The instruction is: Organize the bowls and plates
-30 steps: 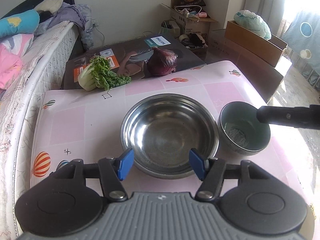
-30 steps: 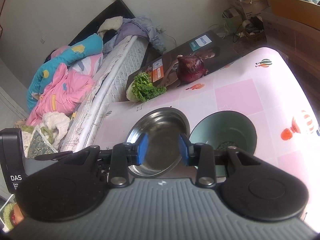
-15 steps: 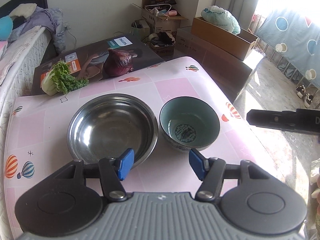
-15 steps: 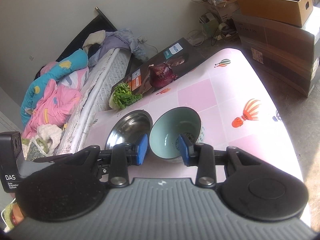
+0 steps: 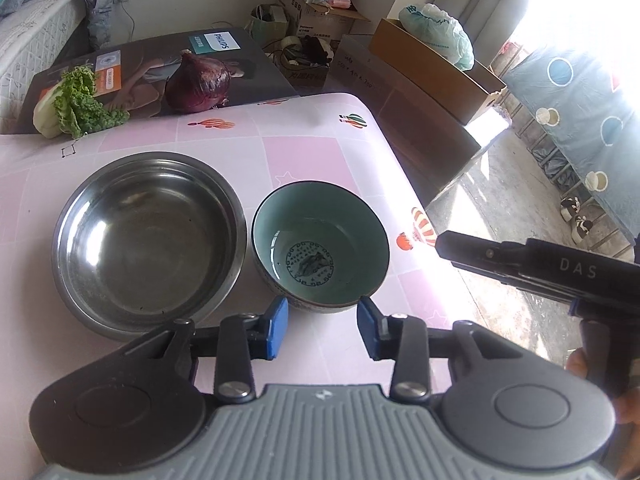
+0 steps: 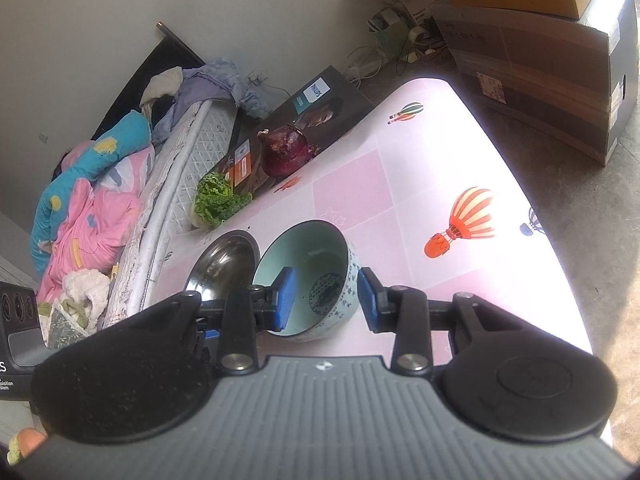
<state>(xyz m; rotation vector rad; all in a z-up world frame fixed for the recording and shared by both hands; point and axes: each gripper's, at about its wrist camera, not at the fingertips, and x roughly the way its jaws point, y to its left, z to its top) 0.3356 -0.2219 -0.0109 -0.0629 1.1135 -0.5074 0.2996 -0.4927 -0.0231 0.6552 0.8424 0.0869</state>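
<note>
On the pink table [image 5: 320, 152], steel bowl [image 5: 148, 236] at left, bare inside. Touching its right, the teal ceramic bowl [image 5: 320, 244], dark emblem at bottom. Left claw [image 5: 319, 330] gapes before it; right claw [image 6: 326, 300] open, straddling its rim.
</note>
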